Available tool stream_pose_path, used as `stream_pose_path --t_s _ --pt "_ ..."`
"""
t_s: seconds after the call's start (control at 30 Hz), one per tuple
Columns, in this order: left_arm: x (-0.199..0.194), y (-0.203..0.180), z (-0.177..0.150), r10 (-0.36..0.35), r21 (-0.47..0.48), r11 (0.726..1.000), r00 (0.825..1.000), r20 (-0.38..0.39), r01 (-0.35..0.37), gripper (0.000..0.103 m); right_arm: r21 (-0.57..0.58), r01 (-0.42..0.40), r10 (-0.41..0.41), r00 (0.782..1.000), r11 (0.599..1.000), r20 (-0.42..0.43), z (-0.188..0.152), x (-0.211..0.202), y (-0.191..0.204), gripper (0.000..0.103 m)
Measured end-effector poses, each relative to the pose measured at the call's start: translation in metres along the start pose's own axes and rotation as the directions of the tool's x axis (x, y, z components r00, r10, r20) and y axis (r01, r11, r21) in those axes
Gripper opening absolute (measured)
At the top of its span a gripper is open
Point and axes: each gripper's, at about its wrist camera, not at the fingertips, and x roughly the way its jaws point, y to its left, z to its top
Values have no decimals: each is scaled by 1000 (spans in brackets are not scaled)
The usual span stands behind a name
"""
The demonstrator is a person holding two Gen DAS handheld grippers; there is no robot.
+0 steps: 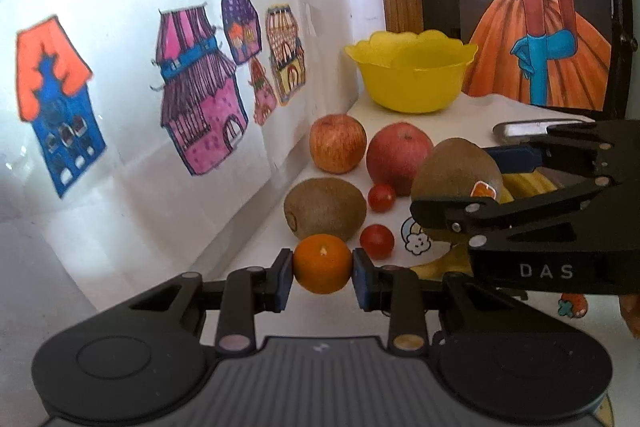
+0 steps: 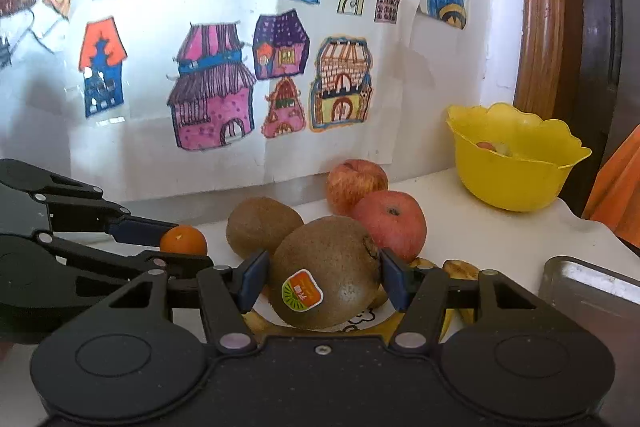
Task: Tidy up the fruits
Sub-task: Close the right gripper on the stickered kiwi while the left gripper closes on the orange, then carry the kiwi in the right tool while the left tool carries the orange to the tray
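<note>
My left gripper (image 1: 323,273) is shut on a small orange mandarin (image 1: 323,263), held just above the white table. My right gripper (image 2: 324,281) is shut on a brown kiwi with a sticker (image 2: 326,271); that kiwi (image 1: 456,169) and the right gripper (image 1: 460,183) also show at the right of the left wrist view. The left gripper (image 2: 176,243) with the mandarin (image 2: 184,239) appears at the left of the right wrist view. On the table lie a second kiwi (image 1: 325,207), two red apples (image 1: 338,143) (image 1: 398,151) and two cherry tomatoes (image 1: 382,197) (image 1: 377,241). A yellow bowl (image 1: 412,75) stands at the back.
A wall with coloured house drawings (image 1: 196,87) runs along the left of the table. Bananas (image 2: 460,269) lie under the right gripper. A metal tray (image 2: 592,287) sits at the right. A dark framed painting (image 1: 540,27) stands behind the bowl (image 2: 516,159), which holds some fruit.
</note>
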Motion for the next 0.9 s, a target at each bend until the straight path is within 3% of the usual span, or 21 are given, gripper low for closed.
stream_pose_path --t_s 0.2,0.4,0.9 --pt "-20 -12 10 -1 9 1000 999 38 0 34 24 11 -13 999 1000 50 7 -31 -6 61" --pt "-39 -41 23 -35 13 999 996 82 34 34 39 73 -76 994 997 76 6 -78 -26 61" --pt "-42 -163 39 -205 84 977 974 95 198 34 109 273 -276 961 956 19 -50 -174 -121 61"
